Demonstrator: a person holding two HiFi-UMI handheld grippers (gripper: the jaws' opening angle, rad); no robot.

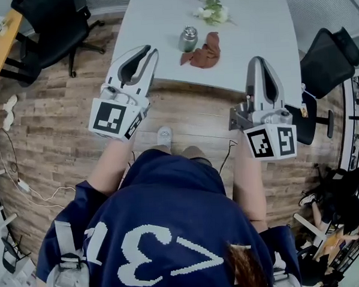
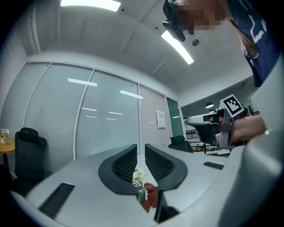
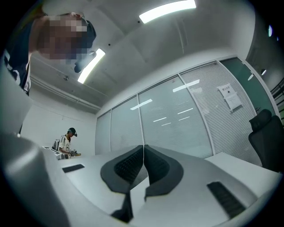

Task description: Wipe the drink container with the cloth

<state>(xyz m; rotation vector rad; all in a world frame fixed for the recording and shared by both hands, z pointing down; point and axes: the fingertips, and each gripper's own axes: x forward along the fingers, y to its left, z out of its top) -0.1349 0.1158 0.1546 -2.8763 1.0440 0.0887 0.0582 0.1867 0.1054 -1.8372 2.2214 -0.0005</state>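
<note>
The person is holding both tools out level towards the near edge of the white table [image 1: 257, 28]. The left gripper [image 1: 146, 50] [image 2: 141, 146] is pointing at the near left corner. Its jaws are standing slightly apart with nothing between them. The right gripper [image 1: 256, 61] [image 3: 143, 146] is pointing at the right part of the near edge, with its jaws pressed together and empty.

The metal drink container [image 1: 188, 38] [image 2: 140, 191] is standing upright on the table, near the near edge and a little left of the middle, well apart from both grippers. The brown cloth [image 1: 206, 51] [image 2: 151, 195] is lying crumpled just to its right. It seems to be touching the container's base, though the head view is too small to be sure. A small bunch of flowers [image 1: 211, 12] [image 2: 139, 174] is lying beyond them, towards the far edge. A black office chair [image 1: 47, 21] is standing off the table's left side.
</note>
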